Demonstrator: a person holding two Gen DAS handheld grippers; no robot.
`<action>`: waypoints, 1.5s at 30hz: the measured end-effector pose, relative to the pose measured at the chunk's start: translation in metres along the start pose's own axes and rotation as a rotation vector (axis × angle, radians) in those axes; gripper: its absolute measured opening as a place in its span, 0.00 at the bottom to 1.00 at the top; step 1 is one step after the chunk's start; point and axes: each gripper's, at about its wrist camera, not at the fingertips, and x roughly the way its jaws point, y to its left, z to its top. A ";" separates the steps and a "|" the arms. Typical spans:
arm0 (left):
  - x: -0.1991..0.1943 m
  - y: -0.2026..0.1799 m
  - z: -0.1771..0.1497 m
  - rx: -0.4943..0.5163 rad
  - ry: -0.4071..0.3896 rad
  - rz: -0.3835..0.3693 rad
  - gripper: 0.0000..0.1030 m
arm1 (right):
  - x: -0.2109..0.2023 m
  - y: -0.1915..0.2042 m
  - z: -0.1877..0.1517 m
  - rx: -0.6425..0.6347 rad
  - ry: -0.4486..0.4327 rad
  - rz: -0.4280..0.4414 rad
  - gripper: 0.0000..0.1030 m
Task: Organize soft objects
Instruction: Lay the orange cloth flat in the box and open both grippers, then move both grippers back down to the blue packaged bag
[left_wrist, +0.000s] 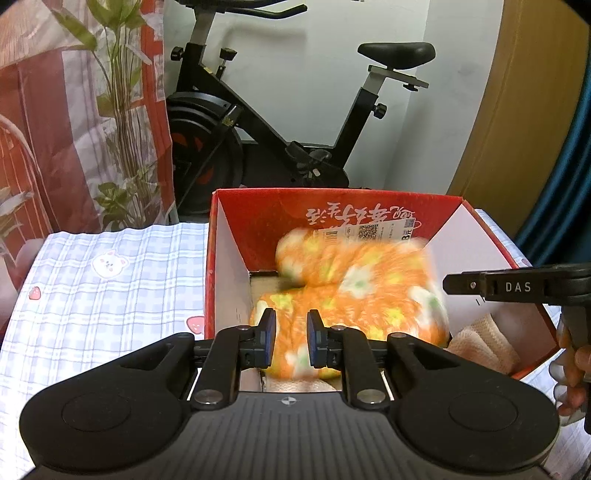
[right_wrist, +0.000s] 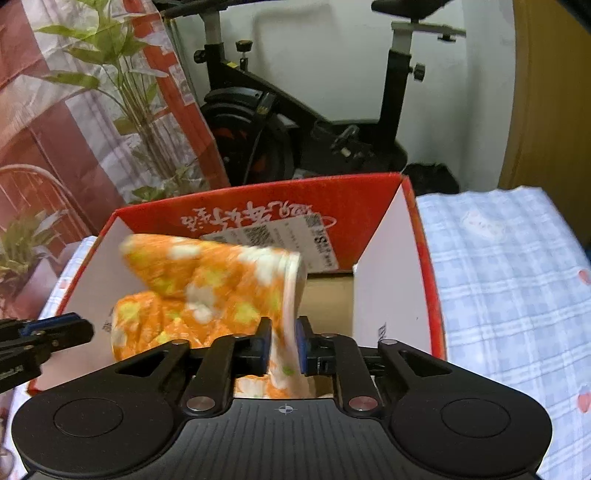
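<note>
An orange towel (right_wrist: 207, 291) was seen blurred inside the red box (right_wrist: 424, 258). The right gripper (right_wrist: 282, 343) jaws, slightly apart, perhaps still pinched its hem; the left gripper (left_wrist: 291, 338) jaws stood apart above it. A cream cloth (left_wrist: 487, 339) was shown only by the left view.

I see a flat surface covered by a pale blue checked cloth (left_wrist: 110, 280) printed with small bunny faces and pink strawberries. From my left camera the cloth spreads from nine o'clock toward the centre; from my right camera it fills the three o'clock side (right_wrist: 517, 280). Directly on it stands an open red cardboard box (left_wrist: 236, 206) with white inner walls, sitting at about twelve o'clock in both views (right_wrist: 369, 195). The cloth lies fairly smooth, with light ripples along its far edge at eleven o'clock in the left view.
</note>
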 end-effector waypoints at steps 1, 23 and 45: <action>-0.001 0.000 0.000 0.003 -0.003 0.001 0.18 | -0.001 0.002 0.000 -0.010 -0.010 -0.012 0.21; -0.082 -0.011 -0.047 0.016 -0.081 0.002 0.18 | -0.080 0.009 -0.042 -0.097 -0.168 0.030 0.28; -0.089 -0.014 -0.121 -0.005 -0.017 -0.087 0.18 | -0.130 0.034 -0.131 -0.188 -0.152 0.070 0.39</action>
